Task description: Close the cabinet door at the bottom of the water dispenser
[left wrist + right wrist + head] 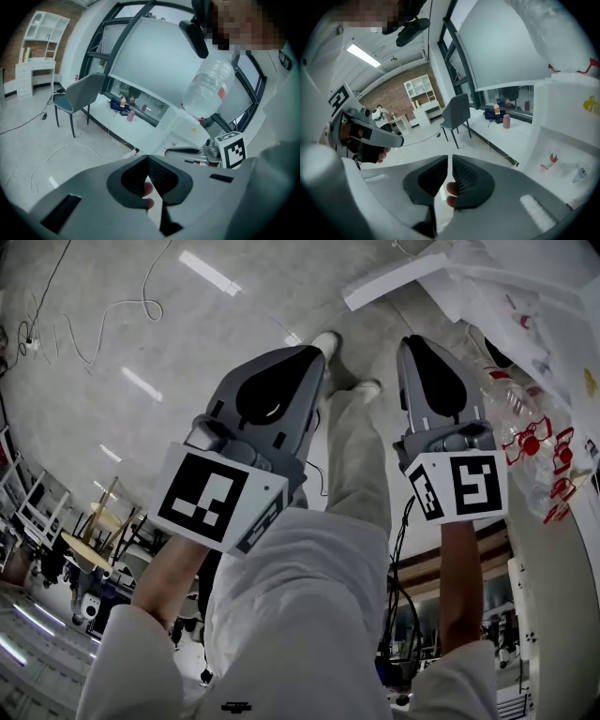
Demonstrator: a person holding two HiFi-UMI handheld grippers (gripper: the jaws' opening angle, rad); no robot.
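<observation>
The white water dispenser (548, 343) stands at the right, with a clear bottle (514, 407) on top. Down at its foot a white panel (394, 282) juts out to the left; it looks like the open cabinet door. My left gripper (314, 354) hangs over the floor, left of the person's legs, jaws shut and empty (147, 158). My right gripper (410, 341) hangs beside the dispenser, short of the panel. Its jaws stand a narrow slit apart with nothing between them (451, 158). The dispenser's front (562, 126) shows at the right of the right gripper view.
The person's white-trousered legs (356, 465) and shoes (326, 341) stand between the grippers. A white cable (103, 315) lies on the grey floor at the left. A grey chair (77, 96) stands by the window ledge, a white shelf unit (40, 42) farther left.
</observation>
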